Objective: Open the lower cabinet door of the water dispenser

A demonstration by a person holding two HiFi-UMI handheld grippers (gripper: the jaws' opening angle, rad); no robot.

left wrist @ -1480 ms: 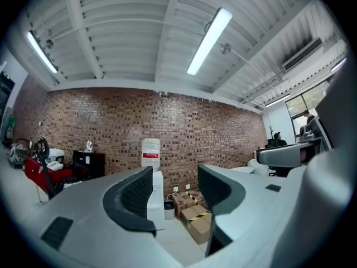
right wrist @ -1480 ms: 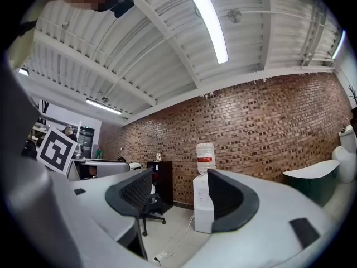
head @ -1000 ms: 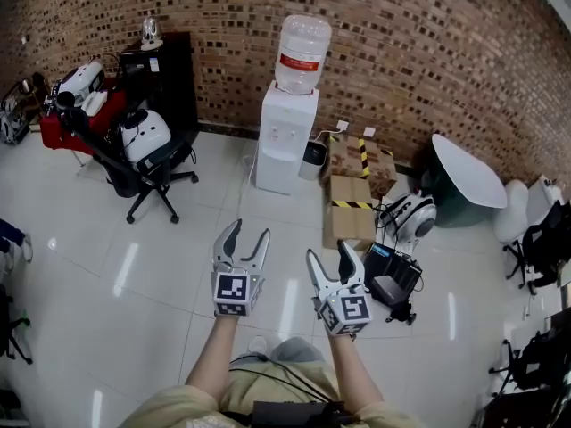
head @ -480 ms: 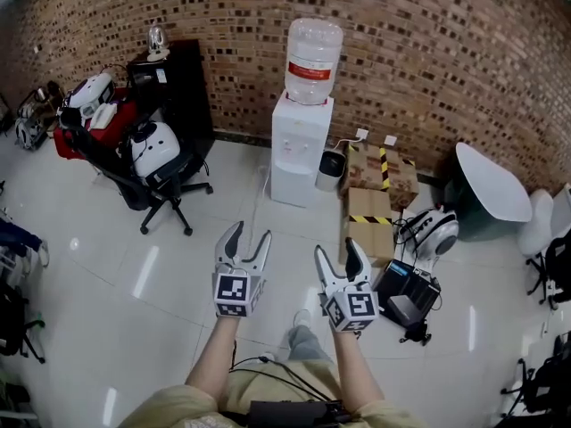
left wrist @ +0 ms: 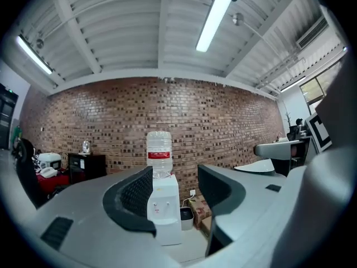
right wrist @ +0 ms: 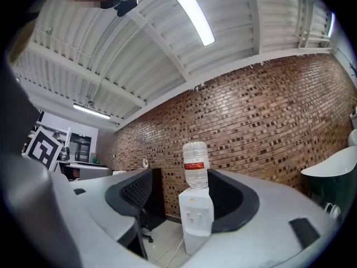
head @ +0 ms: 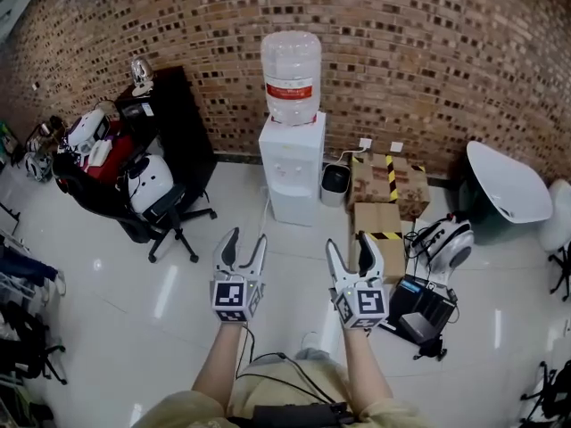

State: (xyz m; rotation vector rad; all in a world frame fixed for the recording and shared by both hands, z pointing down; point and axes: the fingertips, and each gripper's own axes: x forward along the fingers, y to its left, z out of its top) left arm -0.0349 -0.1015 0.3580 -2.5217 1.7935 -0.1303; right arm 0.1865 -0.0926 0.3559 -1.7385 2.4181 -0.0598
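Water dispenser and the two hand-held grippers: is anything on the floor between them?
In the head view, only bare white floor lies between the water dispenser, left hand-held gripper and right hand-held gripper, plus a thin cord near the dispenser's base.

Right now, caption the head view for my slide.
Left gripper and right gripper, both open and empty, point across the floor toward the water dispenser by the brick wall.
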